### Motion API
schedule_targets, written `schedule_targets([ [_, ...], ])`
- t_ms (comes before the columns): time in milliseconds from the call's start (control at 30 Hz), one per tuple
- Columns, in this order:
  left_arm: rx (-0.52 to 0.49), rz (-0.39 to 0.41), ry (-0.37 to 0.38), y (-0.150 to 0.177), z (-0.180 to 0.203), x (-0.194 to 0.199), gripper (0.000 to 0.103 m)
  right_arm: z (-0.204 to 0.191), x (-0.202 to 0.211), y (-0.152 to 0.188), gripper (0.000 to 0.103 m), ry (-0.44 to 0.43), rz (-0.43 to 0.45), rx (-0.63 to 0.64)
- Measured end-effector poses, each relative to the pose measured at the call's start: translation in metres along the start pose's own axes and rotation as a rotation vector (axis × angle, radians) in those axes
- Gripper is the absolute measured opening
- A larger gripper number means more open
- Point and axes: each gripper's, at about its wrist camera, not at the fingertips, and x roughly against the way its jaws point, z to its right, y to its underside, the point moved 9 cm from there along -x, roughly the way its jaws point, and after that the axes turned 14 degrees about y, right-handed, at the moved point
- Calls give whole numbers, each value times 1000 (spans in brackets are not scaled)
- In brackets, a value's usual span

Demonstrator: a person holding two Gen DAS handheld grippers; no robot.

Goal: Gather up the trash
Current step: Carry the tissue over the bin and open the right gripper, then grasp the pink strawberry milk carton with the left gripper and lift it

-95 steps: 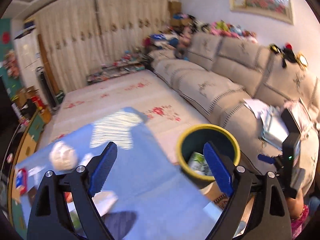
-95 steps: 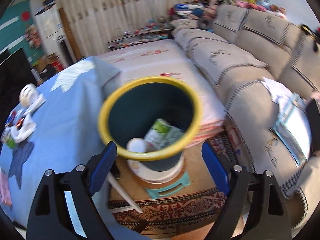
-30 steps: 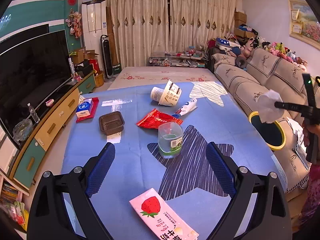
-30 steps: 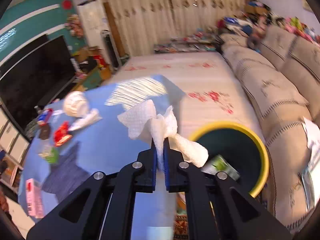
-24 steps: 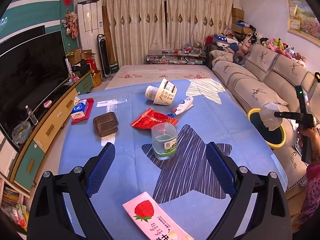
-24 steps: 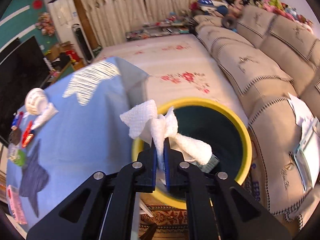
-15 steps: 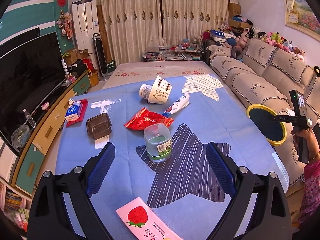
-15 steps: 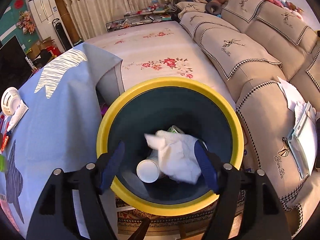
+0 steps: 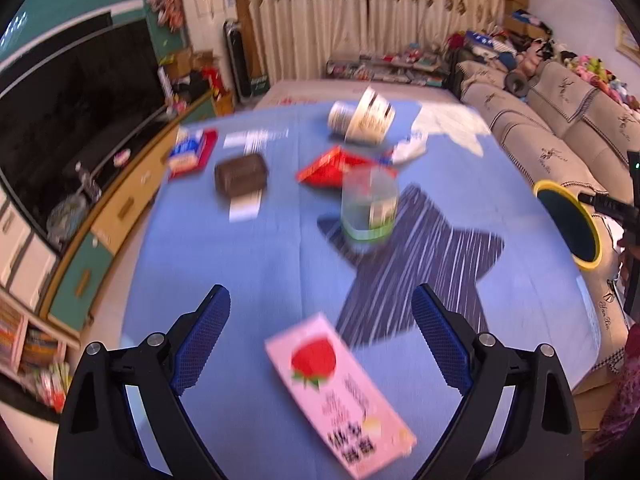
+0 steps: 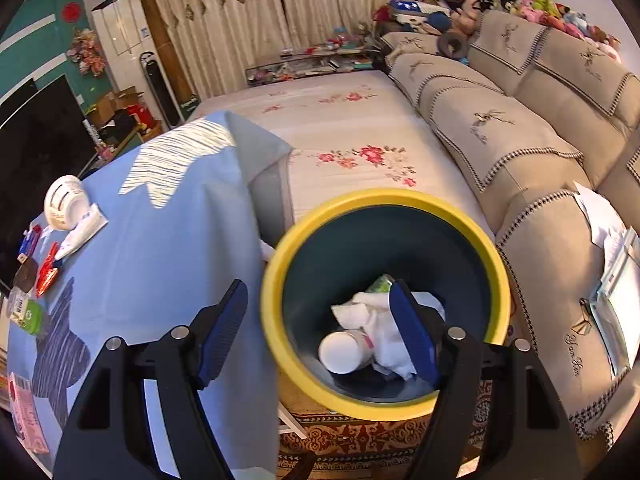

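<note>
My left gripper (image 9: 320, 294) hangs open over the blue-clothed table (image 9: 240, 260), with a pink strawberry carton (image 9: 340, 384) lying just below and between its fingers. Farther off on the cloth are a clear plastic cup (image 9: 370, 208), a red wrapper (image 9: 328, 166), a white paper tub (image 9: 362, 118) on its side, a tube (image 9: 408, 150) and a brown tray (image 9: 241, 174). My right gripper (image 10: 319, 286) is open and holds nothing, above the yellow-rimmed bin (image 10: 384, 196). A white tissue (image 10: 384, 320) and a white cup (image 10: 340, 352) lie inside the bin.
The bin (image 9: 588, 264) stands off the table's right edge, in front of a beige sofa (image 10: 512, 128). A TV and a low cabinet (image 9: 120, 208) run along the left. A red-and-blue packet (image 9: 188, 154) lies at the table's far left. A patterned rug (image 10: 360, 432) lies under the bin.
My right gripper opened over the bin and the tissue it held dropped in. My left gripper sank and tipped toward the table, so the pink carton now lies closer to it.
</note>
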Motion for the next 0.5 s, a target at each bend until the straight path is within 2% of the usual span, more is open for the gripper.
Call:
schedule_targets([
  [233,98,-105,-10,58,0,-24,91,-28,17,-3,70,-91,36,18],
  [333,134,-113,-11,66,0,-37,91,-35,21,-1,70,-112,40,23],
  [500,153,-107,-60,64,-8,-50,91,-34,22,5,70,-115,37,19],
])
